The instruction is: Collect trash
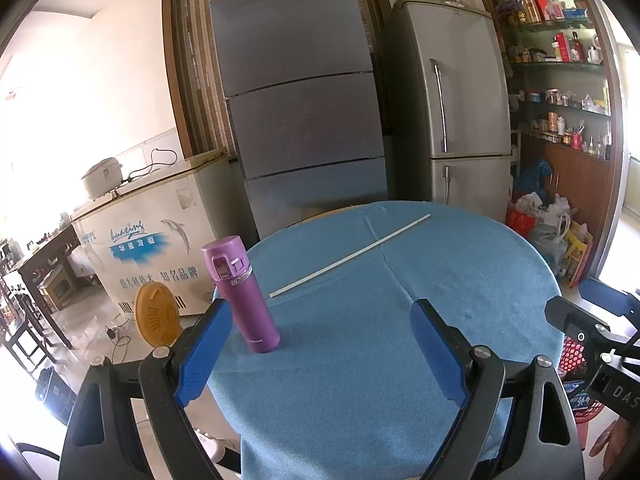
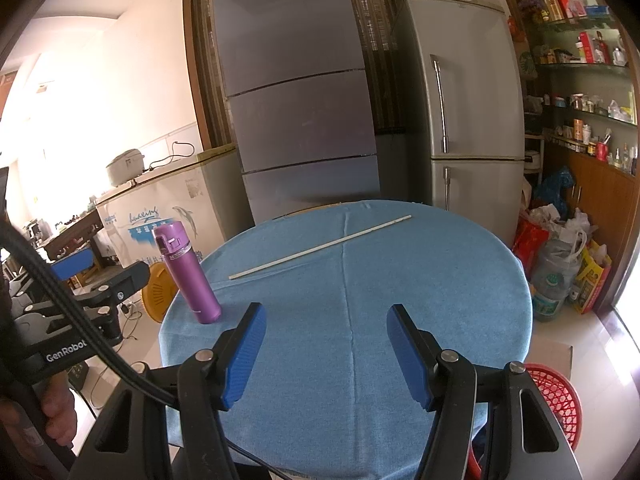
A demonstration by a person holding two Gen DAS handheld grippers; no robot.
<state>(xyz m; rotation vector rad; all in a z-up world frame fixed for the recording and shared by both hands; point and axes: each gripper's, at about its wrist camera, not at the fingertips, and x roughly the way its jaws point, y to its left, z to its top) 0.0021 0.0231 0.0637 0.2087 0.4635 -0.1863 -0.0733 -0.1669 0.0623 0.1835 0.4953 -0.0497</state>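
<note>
A long thin white stick (image 1: 349,256) lies diagonally on the far half of a round table covered with a blue cloth (image 1: 360,360); it also shows in the right wrist view (image 2: 320,247). A purple flask (image 1: 240,296) stands upright at the table's left edge, also in the right wrist view (image 2: 186,272). My left gripper (image 1: 320,344) is open and empty over the near part of the table, the flask just right of its left finger. My right gripper (image 2: 326,344) is open and empty above the near middle of the cloth (image 2: 360,320).
A red mesh basket (image 2: 556,396) stands on the floor at the table's near right. Two fridges (image 1: 304,100) stand behind the table, a chest freezer (image 1: 160,240) at left, bags (image 2: 560,256) and shelves at right. A yellow fan (image 1: 154,316) sits on the floor left.
</note>
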